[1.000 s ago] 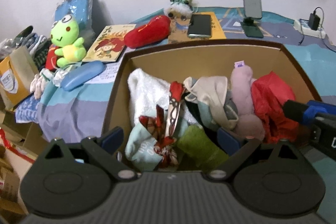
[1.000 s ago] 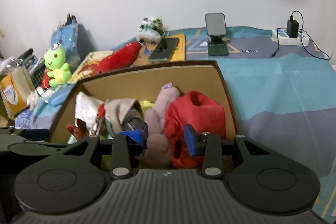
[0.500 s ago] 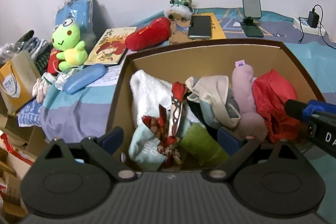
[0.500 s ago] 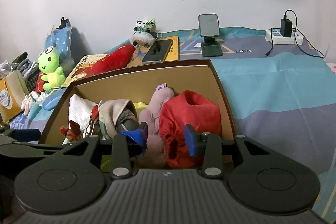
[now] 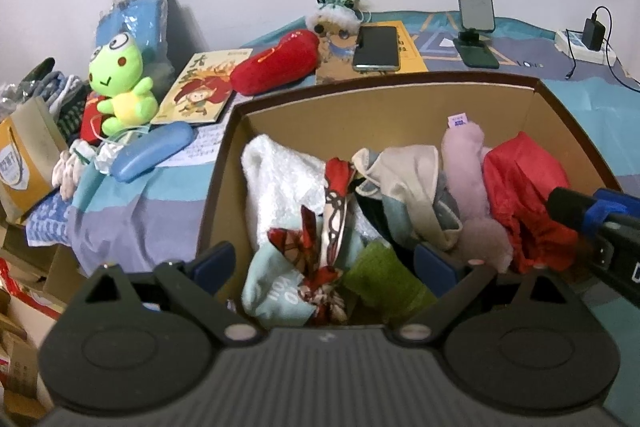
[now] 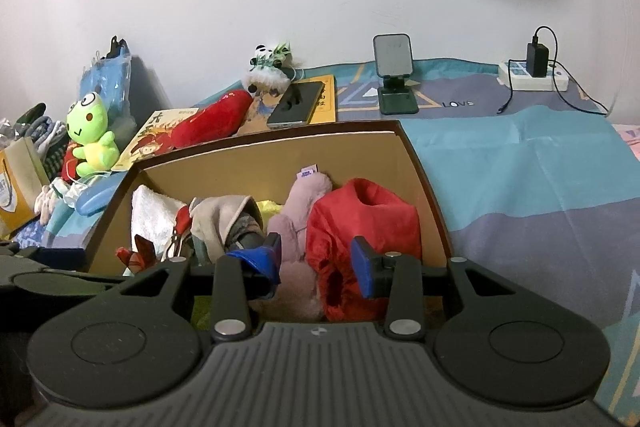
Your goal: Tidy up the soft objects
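Two views take in one cardboard box on a bed with a teal and purple sheet.

From the left wrist, the left tongs stand wide apart over the near end of the box, clamped on nothing; one blue pad hangs outside the box's left wall, the other above the pile inside. The box holds a white fluffy cloth, a red patterned scarf, a beige garment, a green cloth, a pale pink plush and a red garment. The right tongs come in from the right edge beside that red garment. Outside the box, to the left, sit a green frog plush, a picture book, a red plush and a blue case; a phone lies farther back.

From the right wrist, the right tongs are partly apart above the box's right end, their blue pads flanking the pink plush and red garment; whether the pads press on either I cannot tell. A phone stand and a power strip stand near the wall.
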Demonstrator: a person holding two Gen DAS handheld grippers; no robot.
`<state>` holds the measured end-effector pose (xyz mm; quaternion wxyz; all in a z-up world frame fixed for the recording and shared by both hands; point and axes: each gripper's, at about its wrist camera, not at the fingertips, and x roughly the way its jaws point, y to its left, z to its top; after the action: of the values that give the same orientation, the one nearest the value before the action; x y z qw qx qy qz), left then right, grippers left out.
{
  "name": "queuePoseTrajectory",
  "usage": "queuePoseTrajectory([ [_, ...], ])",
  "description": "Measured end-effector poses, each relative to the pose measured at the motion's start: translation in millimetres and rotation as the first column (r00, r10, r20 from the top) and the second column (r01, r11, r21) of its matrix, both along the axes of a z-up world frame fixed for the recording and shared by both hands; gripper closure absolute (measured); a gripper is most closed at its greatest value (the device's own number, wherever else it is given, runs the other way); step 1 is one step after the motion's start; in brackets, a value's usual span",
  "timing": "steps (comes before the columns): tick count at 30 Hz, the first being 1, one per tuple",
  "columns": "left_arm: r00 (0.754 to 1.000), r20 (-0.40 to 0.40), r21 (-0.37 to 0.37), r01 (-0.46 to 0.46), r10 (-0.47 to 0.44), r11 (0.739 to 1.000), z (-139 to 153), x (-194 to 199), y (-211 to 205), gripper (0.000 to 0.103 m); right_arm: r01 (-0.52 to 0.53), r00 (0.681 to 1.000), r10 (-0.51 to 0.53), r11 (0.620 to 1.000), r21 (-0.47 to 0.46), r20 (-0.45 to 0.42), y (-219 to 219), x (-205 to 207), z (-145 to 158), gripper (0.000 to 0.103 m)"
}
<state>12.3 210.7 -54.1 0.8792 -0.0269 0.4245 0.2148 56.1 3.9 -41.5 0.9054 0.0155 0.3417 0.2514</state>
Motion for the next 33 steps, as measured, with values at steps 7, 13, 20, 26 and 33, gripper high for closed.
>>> queuePoseTrajectory([
  [7, 1.000, -0.007, 0.003, -0.001, 0.001, 1.000, 5.4, -4.8, -5.0, 0.008, -0.022, 1.000, 0.022, 1.000, 0.003, 0.013, -1.6, -7.6, 3.9, 0.081],
  [13, 0.999, 0.003, 0.014, -0.042, 0.042, 0.999, 11.5, -17.7, -10.6, 0.008, -0.054, 0.998, 0.054, 0.998, 0.017, 0.010, -11.8, -14.9, 8.4, 0.081],
  [20, 0.998, -0.005, 0.022, -0.063, 0.063, 0.998, 19.7, -31.9, -30.9, 0.008, -0.102, 0.995, 0.102, 0.994, 0.033, -0.019, -32.3, -27.0, 9.9, 0.080],
  [26, 0.997, -0.031, 0.033, -0.075, 0.076, 0.997, 18.3, -44.8, -55.9, 0.008, -0.129, 0.990, 0.131, 0.991, 0.034, -0.051, -46.7, -35.0, 4.3, 0.080],
  [33, 0.992, -0.082, 0.011, -0.093, 0.094, 0.996, 3.8, -56.3, -81.0, 0.008, -0.126, 0.988, 0.126, 0.992, 0.013, -0.094, -71.3, -39.5, -10.3, 0.079],
])
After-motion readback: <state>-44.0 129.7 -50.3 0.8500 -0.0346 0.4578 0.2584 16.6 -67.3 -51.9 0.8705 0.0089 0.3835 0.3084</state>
